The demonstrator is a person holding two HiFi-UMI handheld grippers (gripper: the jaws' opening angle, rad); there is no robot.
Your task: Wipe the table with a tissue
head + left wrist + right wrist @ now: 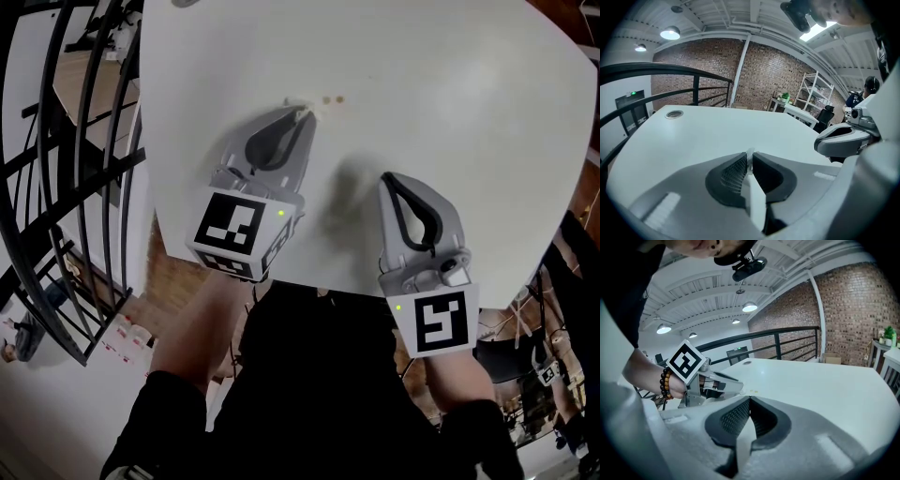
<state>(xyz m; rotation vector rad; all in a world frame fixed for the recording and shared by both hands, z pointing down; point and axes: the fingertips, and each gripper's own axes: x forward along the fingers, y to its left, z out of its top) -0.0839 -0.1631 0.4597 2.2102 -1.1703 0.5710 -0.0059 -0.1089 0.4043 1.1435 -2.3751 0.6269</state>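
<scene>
While left gripper (302,113) pinches tissue (750,154) by edge, frame centre, right gripper (384,178) clenched empty; tissue likely soft, light, tear-prone.

Brick wall (768,70), black railing (696,91), lit ceiling lamps (670,33).

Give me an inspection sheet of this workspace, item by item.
Surface: white table; two small brown spots just past the left gripper.
Job's things: tissue, a small white scrap.
Clutter: nothing seen.
Grippers: left gripper's fingers shut on the tissue, low over the table; right gripper shut, nothing between its fingers.
Cables: nothing seen on the table.
Surroundings: black railing, brick wall.
</scene>
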